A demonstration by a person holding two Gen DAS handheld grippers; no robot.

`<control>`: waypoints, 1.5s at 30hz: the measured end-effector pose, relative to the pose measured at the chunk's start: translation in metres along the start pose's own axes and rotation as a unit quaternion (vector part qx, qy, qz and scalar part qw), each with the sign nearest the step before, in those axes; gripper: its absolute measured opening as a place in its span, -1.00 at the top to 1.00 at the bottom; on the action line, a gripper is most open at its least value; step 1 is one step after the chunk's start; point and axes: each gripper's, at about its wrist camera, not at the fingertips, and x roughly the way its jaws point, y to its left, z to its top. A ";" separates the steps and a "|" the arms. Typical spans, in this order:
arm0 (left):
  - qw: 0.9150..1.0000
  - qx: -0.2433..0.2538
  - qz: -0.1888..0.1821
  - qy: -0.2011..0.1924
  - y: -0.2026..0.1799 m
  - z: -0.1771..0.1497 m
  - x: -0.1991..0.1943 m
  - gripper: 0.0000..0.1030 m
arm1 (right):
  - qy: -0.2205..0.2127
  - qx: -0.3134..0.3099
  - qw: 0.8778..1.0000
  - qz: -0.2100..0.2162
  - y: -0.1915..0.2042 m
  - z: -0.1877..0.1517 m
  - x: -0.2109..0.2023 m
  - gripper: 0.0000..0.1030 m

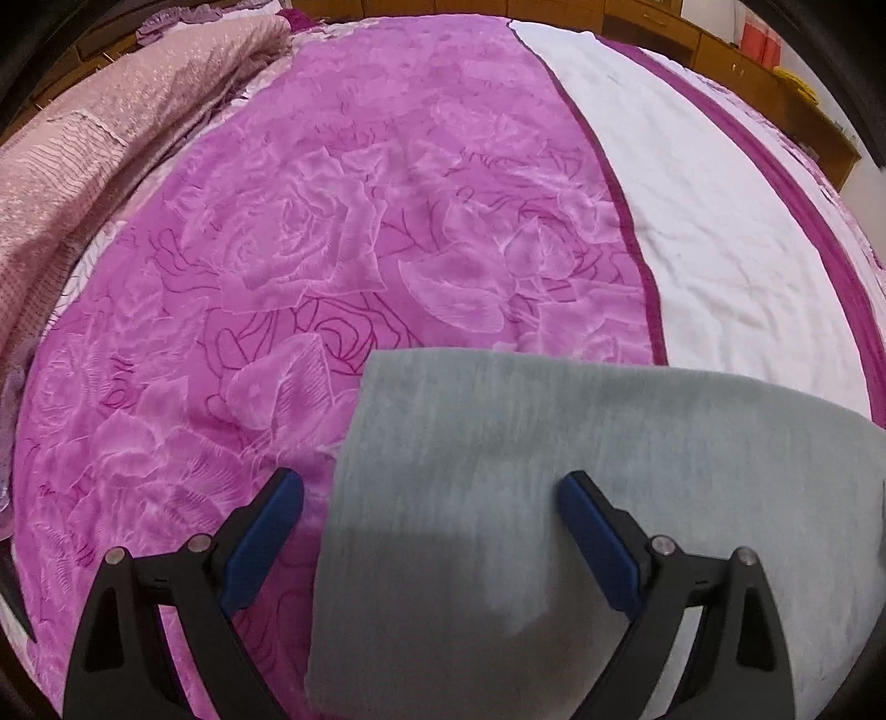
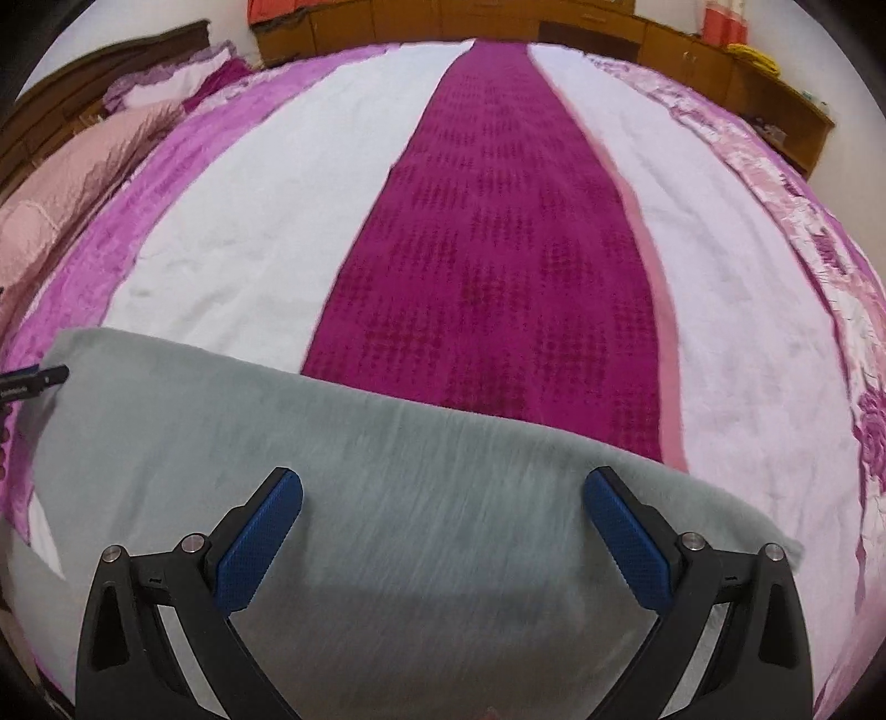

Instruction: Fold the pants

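Observation:
Grey pants (image 1: pixel 498 471) lie flat and folded on a bed with a purple, white and magenta bedspread (image 1: pixel 332 221). In the left wrist view my left gripper (image 1: pixel 432 487) hangs open over the left edge of the pants, its blue pads spread wide, one over the bedspread and one over the cloth. In the right wrist view the same grey pants (image 2: pixel 360 443) stretch across the lower frame. My right gripper (image 2: pixel 443 487) is open above their right part, with nothing held between its fingers. A dark tip of the left gripper (image 2: pixel 39 379) shows at the left edge.
A pink quilted blanket (image 1: pixel 83 166) is piled along the left side of the bed. Wooden cabinets (image 2: pixel 443 22) line the far wall, with orange items on top. The magenta stripe (image 2: pixel 498 249) and white bands of the bedspread run away beyond the pants.

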 end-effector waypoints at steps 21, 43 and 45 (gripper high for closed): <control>0.998 0.055 0.010 -0.042 -0.031 0.001 -0.012 0.63 | -0.007 -0.038 0.999 -0.024 0.002 -0.008 0.001 0.97; 0.982 0.058 -0.007 -0.178 0.002 -0.043 -0.153 0.88 | -0.123 -0.016 0.990 0.070 0.024 -0.076 -0.160 1.00; 0.983 0.045 -0.007 -0.176 0.009 -0.058 -0.154 0.86 | -0.120 -0.020 0.990 0.074 0.028 -0.094 -0.167 1.00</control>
